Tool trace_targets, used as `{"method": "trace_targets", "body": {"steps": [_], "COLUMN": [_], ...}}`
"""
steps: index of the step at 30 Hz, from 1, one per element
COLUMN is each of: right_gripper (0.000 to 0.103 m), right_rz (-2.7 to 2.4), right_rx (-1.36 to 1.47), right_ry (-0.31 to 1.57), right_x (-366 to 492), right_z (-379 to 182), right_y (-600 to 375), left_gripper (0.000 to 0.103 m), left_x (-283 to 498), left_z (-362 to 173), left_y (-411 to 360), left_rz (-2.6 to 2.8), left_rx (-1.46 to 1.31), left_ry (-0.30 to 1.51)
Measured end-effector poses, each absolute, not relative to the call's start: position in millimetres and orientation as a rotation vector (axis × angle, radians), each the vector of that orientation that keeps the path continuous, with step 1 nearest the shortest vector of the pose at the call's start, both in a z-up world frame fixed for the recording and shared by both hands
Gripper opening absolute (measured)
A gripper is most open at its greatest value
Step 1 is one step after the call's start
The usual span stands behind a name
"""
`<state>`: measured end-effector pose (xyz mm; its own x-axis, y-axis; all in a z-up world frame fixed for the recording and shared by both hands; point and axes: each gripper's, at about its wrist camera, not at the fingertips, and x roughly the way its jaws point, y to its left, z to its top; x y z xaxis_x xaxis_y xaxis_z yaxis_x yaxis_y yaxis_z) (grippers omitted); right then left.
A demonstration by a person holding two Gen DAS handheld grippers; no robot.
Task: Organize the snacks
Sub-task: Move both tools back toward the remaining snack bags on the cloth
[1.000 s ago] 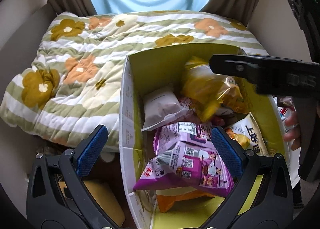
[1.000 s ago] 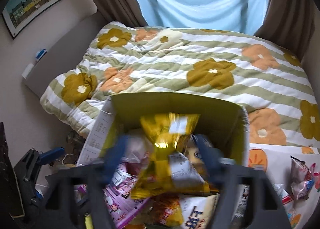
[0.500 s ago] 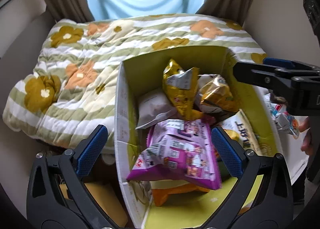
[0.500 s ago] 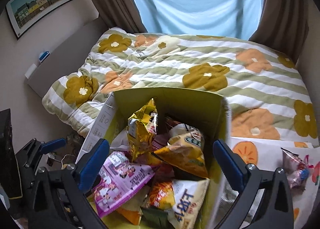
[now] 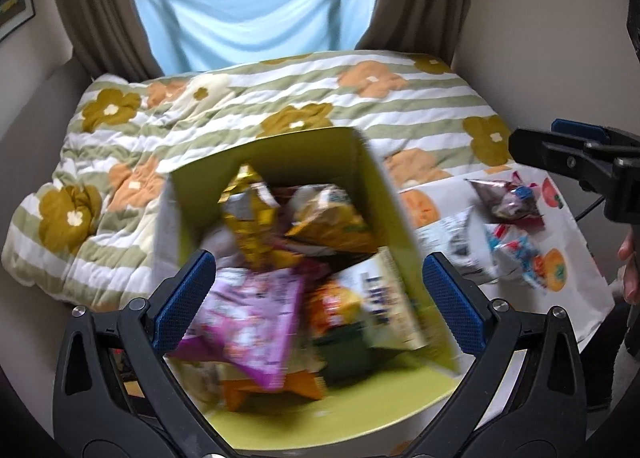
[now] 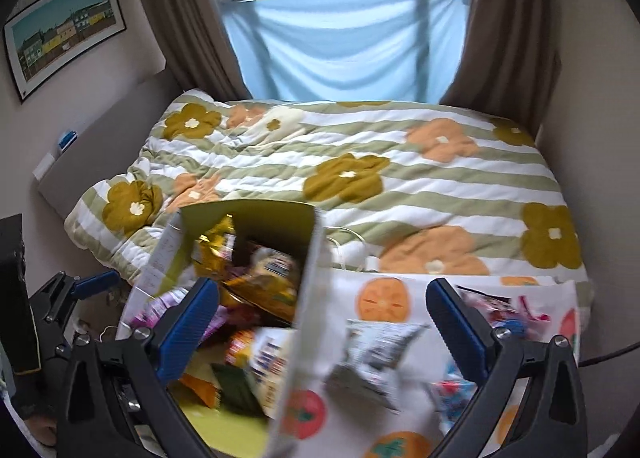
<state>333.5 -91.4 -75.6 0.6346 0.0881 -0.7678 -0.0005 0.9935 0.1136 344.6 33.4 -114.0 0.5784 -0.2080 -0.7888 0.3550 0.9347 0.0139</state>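
Note:
A green cardboard box [image 5: 372,178] [image 6: 308,298] holds several snack bags: a gold bag [image 5: 248,218], a yellow bag [image 5: 332,222], a purple bag [image 5: 248,318] and a white bag [image 5: 384,298]. My left gripper [image 5: 320,298] is open and empty above the box's near end. My right gripper [image 6: 324,322] is open and empty, over the box's right wall and a cloth with orange fruit prints [image 6: 384,298]. Loose snack packets lie on that cloth: a silver one [image 6: 372,354] [image 5: 460,242] and red-and-blue ones [image 5: 512,202] [image 6: 496,306].
A quilt with flowers [image 5: 280,110] [image 6: 360,170] covers the bed behind the box. A blue curtain [image 6: 344,42] hangs at the window. The right gripper's body [image 5: 580,162] shows at the right of the left wrist view. The left gripper [image 6: 72,290] shows at the left of the right wrist view.
My right gripper let go of the gold bag into the box, opened, and moved right over the cloth. My left gripper pulled back and up.

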Motion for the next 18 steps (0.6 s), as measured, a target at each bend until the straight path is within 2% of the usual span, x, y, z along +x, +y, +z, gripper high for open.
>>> {"method": "trace_targets", "body": {"steps": [9,18], "right_gripper": [0.103,0.103], "right_rz": [0.047,0.061], "right_rx": [0.102,0.283], "right_ry": [0.886,1.013], "right_x": [294,280], "right_z": [-84,-137], "right_y": [-198,-282], "left_gripper": [0.103,0.103], "left_x": [322,321], "left_z": [-124,-159], "left_y": [-77,-143], "left_rz": [-0.275,-0.208], "left_rx": [0.149,0.244], "left_ry": [0.904,0.984]}}
